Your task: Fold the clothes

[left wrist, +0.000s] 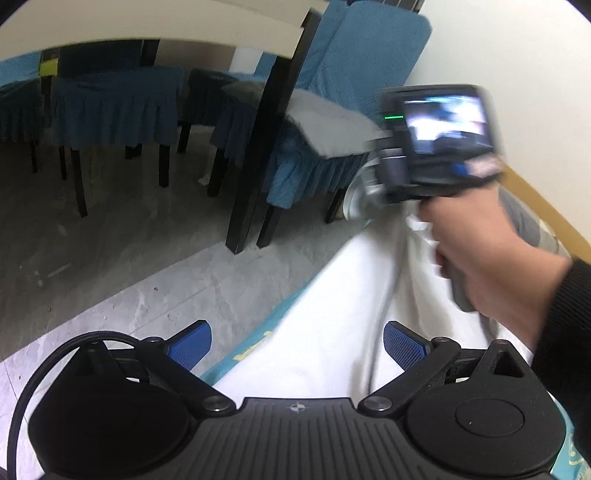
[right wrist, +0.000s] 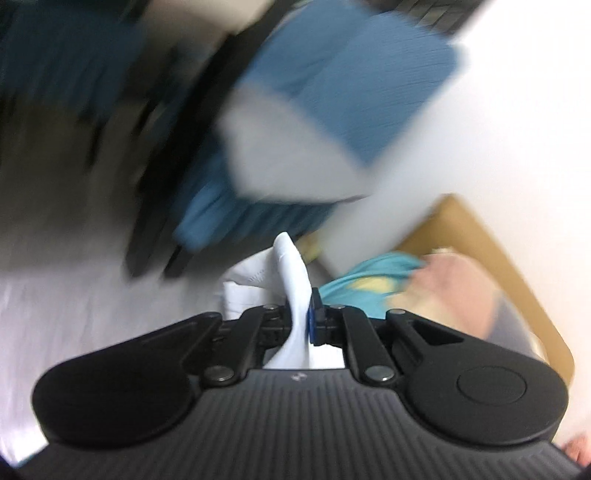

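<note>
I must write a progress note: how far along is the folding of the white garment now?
Done: little. The white garment lies mostly spread, with no finished fold visible. In hand: the right gripper is shut on a bunched edge of it; the left gripper is open above the cloth, holding nothing. Left: the folds themselves, and apparently the teal cloth and other pieces beside it.

Far ahead of the open claw stand chairs with blue covers on thin dark legs. A white table top hangs over them, held by a thick black table leg. Nearer, to the right, one blue chair carries a grey folded cloth. A grey stone floor lies below.
</note>
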{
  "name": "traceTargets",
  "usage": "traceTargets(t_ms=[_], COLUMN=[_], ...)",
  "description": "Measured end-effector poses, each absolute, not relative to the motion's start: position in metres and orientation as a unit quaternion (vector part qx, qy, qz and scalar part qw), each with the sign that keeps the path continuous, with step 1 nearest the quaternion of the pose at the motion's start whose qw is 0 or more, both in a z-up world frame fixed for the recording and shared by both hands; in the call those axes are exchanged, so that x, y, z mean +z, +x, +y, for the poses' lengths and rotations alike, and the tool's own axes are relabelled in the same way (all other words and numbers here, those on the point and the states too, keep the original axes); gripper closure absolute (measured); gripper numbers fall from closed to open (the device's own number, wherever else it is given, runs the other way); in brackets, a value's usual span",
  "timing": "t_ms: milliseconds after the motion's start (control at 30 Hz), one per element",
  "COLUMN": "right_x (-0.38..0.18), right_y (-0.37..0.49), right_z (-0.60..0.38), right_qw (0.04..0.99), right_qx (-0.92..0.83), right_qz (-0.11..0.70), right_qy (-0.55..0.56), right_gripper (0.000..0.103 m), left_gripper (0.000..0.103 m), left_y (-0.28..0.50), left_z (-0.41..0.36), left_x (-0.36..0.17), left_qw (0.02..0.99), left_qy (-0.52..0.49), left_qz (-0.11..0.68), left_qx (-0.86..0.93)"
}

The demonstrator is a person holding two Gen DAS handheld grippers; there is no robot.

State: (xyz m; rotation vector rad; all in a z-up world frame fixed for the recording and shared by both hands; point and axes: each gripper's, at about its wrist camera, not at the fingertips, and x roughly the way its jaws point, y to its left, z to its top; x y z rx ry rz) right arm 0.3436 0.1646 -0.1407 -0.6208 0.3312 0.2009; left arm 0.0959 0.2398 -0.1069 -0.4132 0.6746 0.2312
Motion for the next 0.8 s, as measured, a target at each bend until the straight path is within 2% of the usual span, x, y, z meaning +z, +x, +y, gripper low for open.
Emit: traceTargets(t_ms=[133,233,400,500,567,600,633,700,800], right_x=[-0.106,-0.106,-0.147,-0.167,-0.173,-0.173,-0.170,-0.162,-0.134], right_y=[0.326,0.313,0.314,0.314,0.315,0.316,0.313,0.305,0.290], right_z=[0.071,-0.008,-0.109,-0.134,-0.135,-0.135,-0.136,-0.136,-0.116], right_qw=[0.978,0.991,0.977,0.970,0.969,0.968,0.968,0.969,0.970], right_qx=[0.012,-0.062,-0.124,-0.118,-0.094,-0.079,-0.065,-0.040,-0.018], right_qz=[0.104,0.091,0.166,0.194,0.212,0.221,0.223,0.223,0.233], right_qy=[-0.182,-0.082,0.053,0.082,0.089,0.093,0.098,0.102,0.071], right_gripper=[0.096,0.096,0.095,0.093,0.086,0.070,0.049,0.030,0.031], left_gripper=[0.002,0.002,0.002,0.002,0.002,0.002,0.002,0.002,0.002], left_y=[0.085,0.081,0.081,0.085,0.089,0.090,0.091,0.092,0.089], left_z=[0.234,0.224,0.200,0.188,0.181,0.178,0.175,0.170,0.162], left_x=[-0.100,-0.098,-0.101,-0.107,-0.110,-0.111,-0.111,-0.111,-0.108], left_qw=[0.922,0.923,0.929,0.930,0.930,0.931,0.932,0.934,0.934], left_qy=[-0.199,-0.189,-0.147,-0.121,-0.106,-0.100,-0.093,-0.080,-0.074], left_qz=[0.320,0.327,0.333,0.340,0.345,0.345,0.345,0.343,0.345], left_qx=[0.093,0.080,0.068,0.069,0.069,0.068,0.068,0.064,0.050])
